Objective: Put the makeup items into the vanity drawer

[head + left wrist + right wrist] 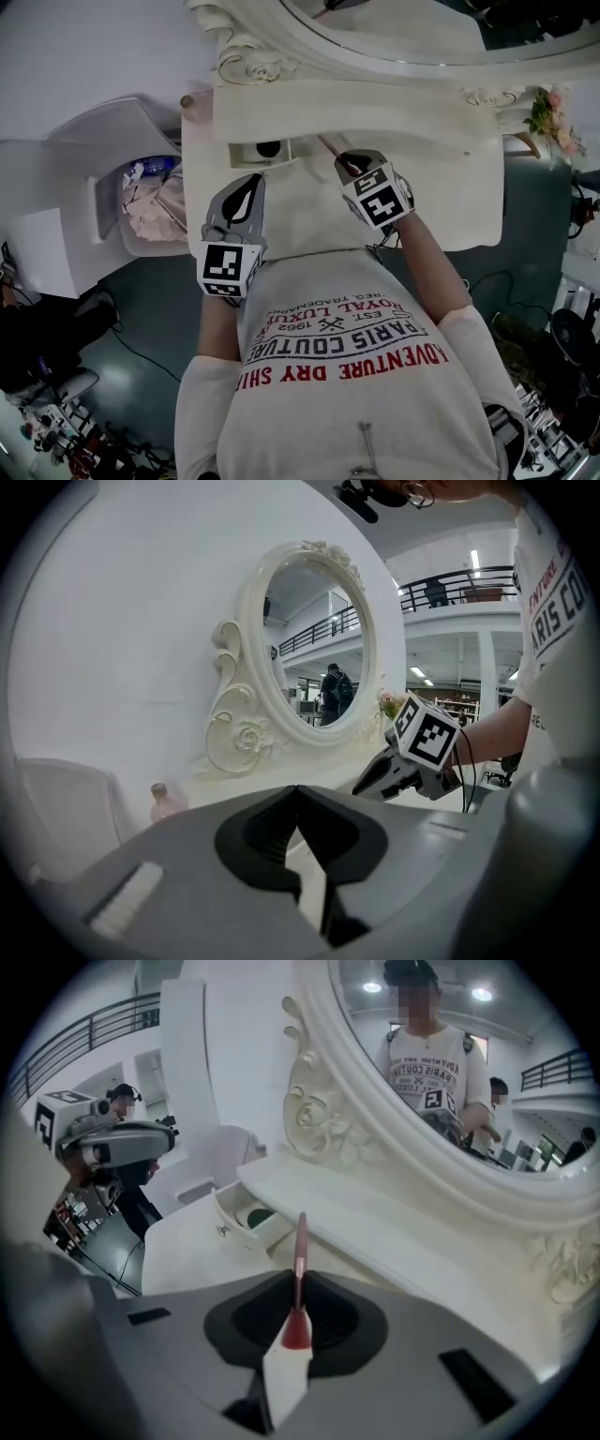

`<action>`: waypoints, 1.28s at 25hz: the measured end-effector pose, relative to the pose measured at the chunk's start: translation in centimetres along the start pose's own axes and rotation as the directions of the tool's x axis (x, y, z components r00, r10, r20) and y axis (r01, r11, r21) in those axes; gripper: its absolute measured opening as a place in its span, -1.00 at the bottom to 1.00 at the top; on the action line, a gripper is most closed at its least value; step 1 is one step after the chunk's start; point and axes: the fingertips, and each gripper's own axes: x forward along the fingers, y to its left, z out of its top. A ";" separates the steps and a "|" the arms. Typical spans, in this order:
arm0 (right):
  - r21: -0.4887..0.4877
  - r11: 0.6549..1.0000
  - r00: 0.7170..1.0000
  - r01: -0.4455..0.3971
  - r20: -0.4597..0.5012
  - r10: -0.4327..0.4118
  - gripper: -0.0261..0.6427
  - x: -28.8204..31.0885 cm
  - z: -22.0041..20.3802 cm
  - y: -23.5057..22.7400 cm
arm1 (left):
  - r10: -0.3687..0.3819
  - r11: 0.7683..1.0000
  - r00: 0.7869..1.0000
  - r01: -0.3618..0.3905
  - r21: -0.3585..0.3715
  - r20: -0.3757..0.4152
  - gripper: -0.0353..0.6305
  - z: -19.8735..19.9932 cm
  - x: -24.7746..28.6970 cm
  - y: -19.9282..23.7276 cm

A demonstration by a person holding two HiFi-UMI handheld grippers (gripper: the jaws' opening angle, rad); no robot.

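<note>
My right gripper (351, 163) is shut on a thin pink-red makeup pencil (330, 150), which sticks out past the jaws (300, 1237) over the white vanity top (450, 202). It hangs just right of the small open drawer (265, 150), which holds a dark round item (260, 1215). My left gripper (253, 181) hovers over the vanity's front left, below the drawer, its fingertips together with nothing between them. In the left gripper view the right gripper (373, 778) shows ahead to the right. A pink bottle (165, 802) stands at the vanity's left rear corner.
The ornate oval mirror (422, 37) rises behind the shelf above the drawer. Pink flowers (549, 114) sit at the far right. A white chair (112, 141) and a bin of pink scraps (150, 202) stand left of the vanity. Cables lie on the floor.
</note>
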 end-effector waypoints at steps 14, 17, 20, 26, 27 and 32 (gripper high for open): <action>-0.284 0.952 0.994 -0.111 -0.046 0.102 -0.77 6.3 7.8 9.5 | 0.140 0.988 0.990 -0.140 -0.065 -0.008 -0.86 -3.4 -8.1 8.1; -0.313 0.941 0.991 -0.127 -0.068 0.111 -0.77 7.8 8.4 10.6 | 0.168 0.982 0.986 -0.169 -0.082 -0.023 -0.86 -4.4 -9.3 9.5; -0.319 0.937 0.989 -0.142 -0.083 0.121 -0.77 9.0 9.1 11.2 | 0.191 0.976 0.981 -0.193 -0.096 -0.033 -0.86 -4.9 -10.1 10.8; -0.318 0.936 0.987 -0.151 -0.109 0.122 -0.77 10.5 9.7 11.4 | 0.211 0.970 0.976 -0.215 -0.110 -0.051 -0.86 -5.8 -10.6 12.4; -0.316 0.937 0.987 -0.148 -0.110 0.119 -0.77 10.7 9.8 11.4 | 0.212 0.970 0.976 -0.217 -0.113 -0.052 -0.86 -6.0 -10.6 12.6; -0.276 0.952 0.990 -0.132 -0.085 0.113 -0.76 10.2 9.9 11.1 | 0.204 0.972 0.978 -0.209 -0.111 -0.048 -0.86 -5.9 -10.4 12.5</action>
